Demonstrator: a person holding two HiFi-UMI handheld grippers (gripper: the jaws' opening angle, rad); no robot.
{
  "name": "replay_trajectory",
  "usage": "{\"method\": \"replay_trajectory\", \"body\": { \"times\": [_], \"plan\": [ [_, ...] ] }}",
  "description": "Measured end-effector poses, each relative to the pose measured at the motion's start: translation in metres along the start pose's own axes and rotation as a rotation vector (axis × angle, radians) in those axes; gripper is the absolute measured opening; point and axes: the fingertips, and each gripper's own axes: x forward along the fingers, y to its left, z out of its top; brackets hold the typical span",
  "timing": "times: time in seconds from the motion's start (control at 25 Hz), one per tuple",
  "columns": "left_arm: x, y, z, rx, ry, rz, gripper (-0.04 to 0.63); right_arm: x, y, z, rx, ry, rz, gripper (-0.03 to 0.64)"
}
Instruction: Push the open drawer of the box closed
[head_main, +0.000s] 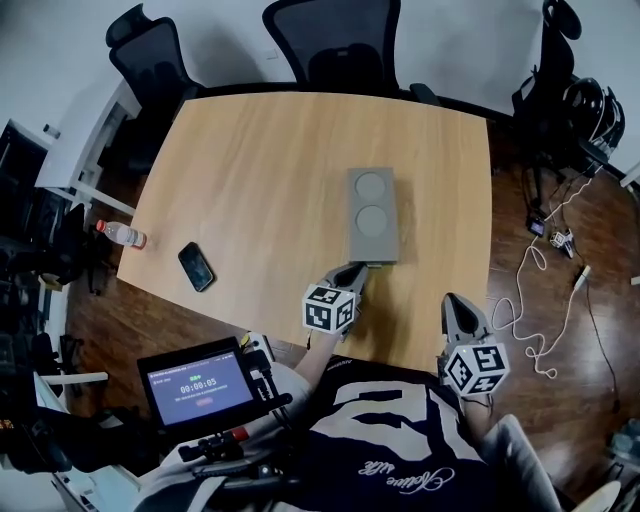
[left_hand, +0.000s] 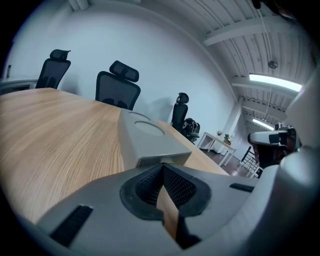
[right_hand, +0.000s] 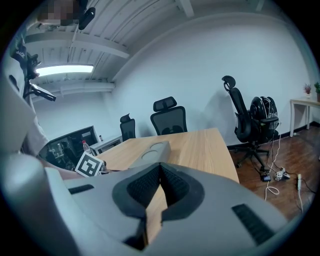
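Head view: I see the box mid-table, long axis running away from me. My left gripper, jaws pressed together, points at its near end. My right gripper, likewise closed and empty, hovers at the table edge.

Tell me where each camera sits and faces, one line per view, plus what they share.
Head view: on the person's head, looking steeply down at table and box; shows torso, left gripper, right gripper.
Left gripper view: on the left gripper, low over the table, facing the box's near end; shut jaws show.
Right gripper view: on the right gripper, facing the box and left gripper's cube; shut jaws show.
Shared: all show the box.
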Motion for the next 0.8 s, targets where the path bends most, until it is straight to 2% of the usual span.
{"method": "replay_trajectory", "body": {
  "times": [0.16, 0.28, 0.6, 0.8],
  "plan": [
    [-0.008, -0.003, 0.005, -0.018, -0.035, 0.022, 0.002, -0.006, 0.001, -0.002, 0.001, -0.003, 0.012, -0.003],
    [-0.015, -0.021, 0.005, 0.009, -0.039, 0.003, 0.002, -0.014, 0.001, -0.005, 0.002, -0.003, 0.025, -0.003],
    [-0.038, -0.103, -0.003, 0.134, -0.062, -0.074, 0.002, -0.057, 0.0, -0.017, -0.012, -0.011, 0.082, -0.003],
    [-0.059, -0.157, -0.024, 0.135, -0.076, -0.073, 0.002, -0.097, -0.003, -0.03, -0.022, -0.013, 0.132, -0.003]
  ]
}}
